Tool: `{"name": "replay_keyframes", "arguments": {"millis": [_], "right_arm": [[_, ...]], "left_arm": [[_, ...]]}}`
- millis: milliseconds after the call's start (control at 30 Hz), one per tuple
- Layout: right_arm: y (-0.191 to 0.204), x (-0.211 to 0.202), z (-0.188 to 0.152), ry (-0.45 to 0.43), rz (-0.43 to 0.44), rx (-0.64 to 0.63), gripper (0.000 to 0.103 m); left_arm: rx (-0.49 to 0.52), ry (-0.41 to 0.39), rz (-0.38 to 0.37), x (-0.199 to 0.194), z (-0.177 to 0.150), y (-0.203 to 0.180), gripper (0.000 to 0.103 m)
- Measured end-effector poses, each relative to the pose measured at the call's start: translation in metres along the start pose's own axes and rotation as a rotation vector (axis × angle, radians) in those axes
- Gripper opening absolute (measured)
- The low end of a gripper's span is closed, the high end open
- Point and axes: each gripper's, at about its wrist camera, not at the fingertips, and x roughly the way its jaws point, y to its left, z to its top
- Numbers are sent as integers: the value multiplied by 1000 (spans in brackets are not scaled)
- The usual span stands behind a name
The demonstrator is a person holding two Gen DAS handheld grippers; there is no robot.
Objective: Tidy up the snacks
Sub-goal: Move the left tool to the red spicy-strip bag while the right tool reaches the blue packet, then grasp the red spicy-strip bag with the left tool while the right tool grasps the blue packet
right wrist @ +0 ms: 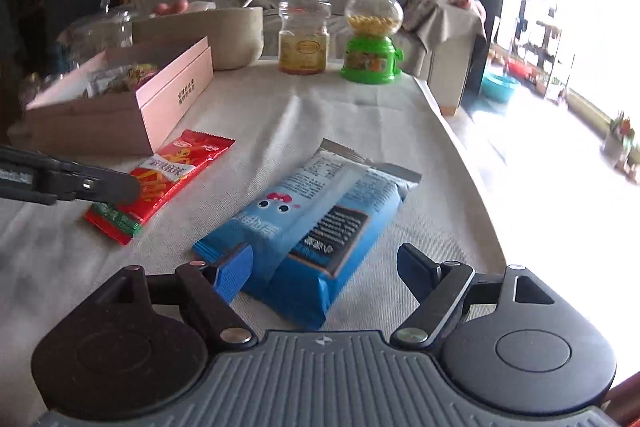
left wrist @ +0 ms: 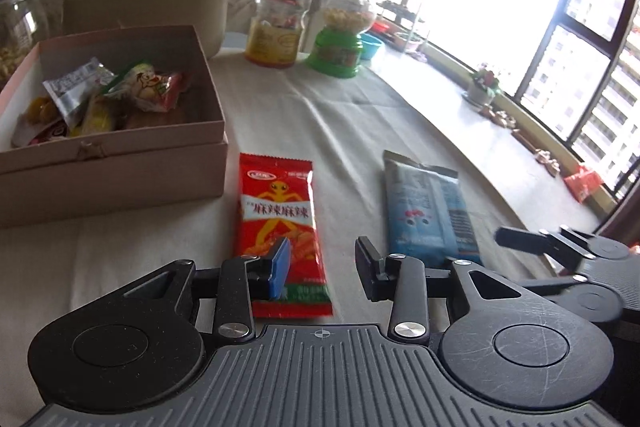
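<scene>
A red snack packet (left wrist: pixel 280 223) lies flat on the white tablecloth, just right of an open pink box (left wrist: pixel 120 151) that holds several wrapped snacks. My left gripper (left wrist: pixel 323 267) hangs open over the packet's near end, its blue-padded finger (left wrist: pixel 280 267) above the wrapper. A blue snack packet (right wrist: pixel 312 227) lies to the right of the red packet (right wrist: pixel 168 179). My right gripper (right wrist: pixel 326 267) stands open with the blue packet's near end between its fingers, the right finger well clear of it. The pink box (right wrist: pixel 176 87) sits at the left in the right wrist view.
At the table's far end stand a beige bowl (left wrist: pixel 200 15), a red-lidded plastic jar (left wrist: pixel 280 23) and a green candy dispenser (left wrist: pixel 340 43). A glass jar (left wrist: pixel 20 23) is behind the box. The table's right edge (right wrist: pixel 472 163) drops toward the floor by the window.
</scene>
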Motion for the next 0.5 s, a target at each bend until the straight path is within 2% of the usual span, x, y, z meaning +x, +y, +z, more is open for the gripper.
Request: {"name": "replay_keyframes", "arguments": {"millis": [133, 233, 300, 400, 500], "right_arm": [[-12, 11, 10, 7, 16, 137, 80], [-18, 33, 25, 61, 28, 303, 84], [-13, 48, 34, 82, 9, 353, 88], [6, 67, 46, 110, -22, 271, 90], [24, 72, 43, 117, -71, 146, 89]], "left_arm": [[6, -28, 113, 12, 3, 1, 40], [-17, -20, 109, 10, 4, 8, 40], [-20, -18, 109, 8, 2, 9, 40], [-31, -11, 92, 3, 1, 12, 40], [-33, -6, 85, 5, 3, 13, 40]]}}
